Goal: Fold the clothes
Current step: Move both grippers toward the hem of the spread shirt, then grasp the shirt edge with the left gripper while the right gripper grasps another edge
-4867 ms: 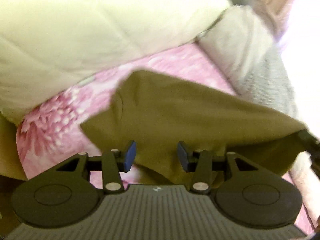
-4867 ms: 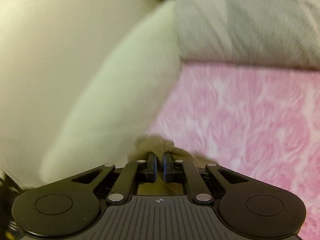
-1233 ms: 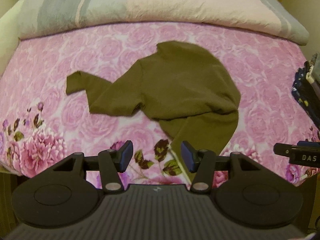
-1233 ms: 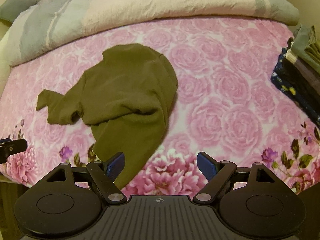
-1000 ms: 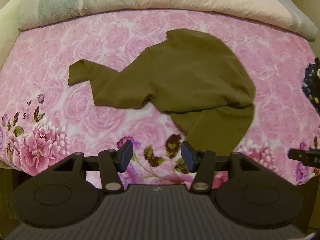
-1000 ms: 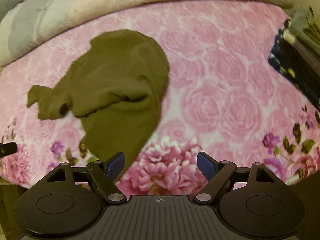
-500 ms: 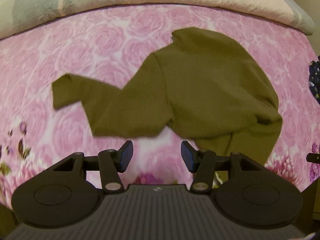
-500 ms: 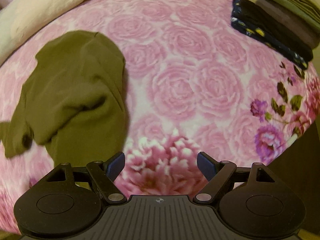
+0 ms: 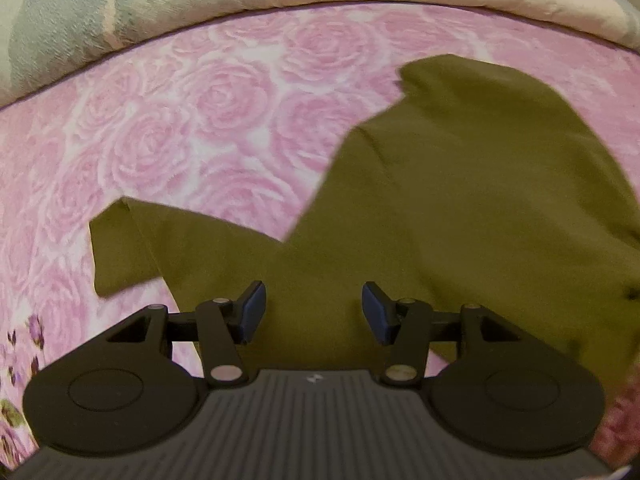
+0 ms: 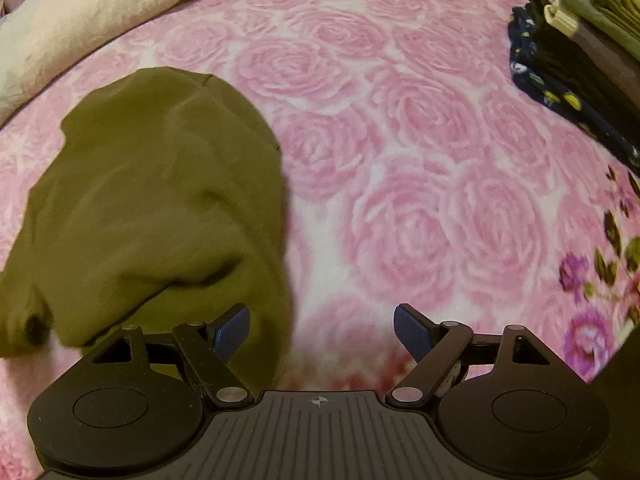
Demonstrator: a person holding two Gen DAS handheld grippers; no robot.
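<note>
An olive-green long-sleeved top (image 9: 460, 184) lies crumpled on the pink rose-patterned bedspread (image 9: 192, 120). One sleeve (image 9: 132, 248) stretches out to the left in the left wrist view. My left gripper (image 9: 312, 312) hovers open just above the sleeve's base, nothing between its blue pads. In the right wrist view the same top (image 10: 160, 200) fills the left half, its lower part folded under. My right gripper (image 10: 322, 330) stands wide open over the garment's right edge and the bedspread (image 10: 420, 152), holding nothing.
A rolled beige and grey-green quilt (image 9: 280, 0) runs along the far side of the bed. A stack of folded clothes (image 10: 572, 40), dark blue and olive, sits at the right edge. The bed's near right corner drops off into shadow.
Both grippers have come down closer to the bed. The left one moved over the sleeve's base; the right one rolled and now sits over the top's right edge. The top lies unmoved.
</note>
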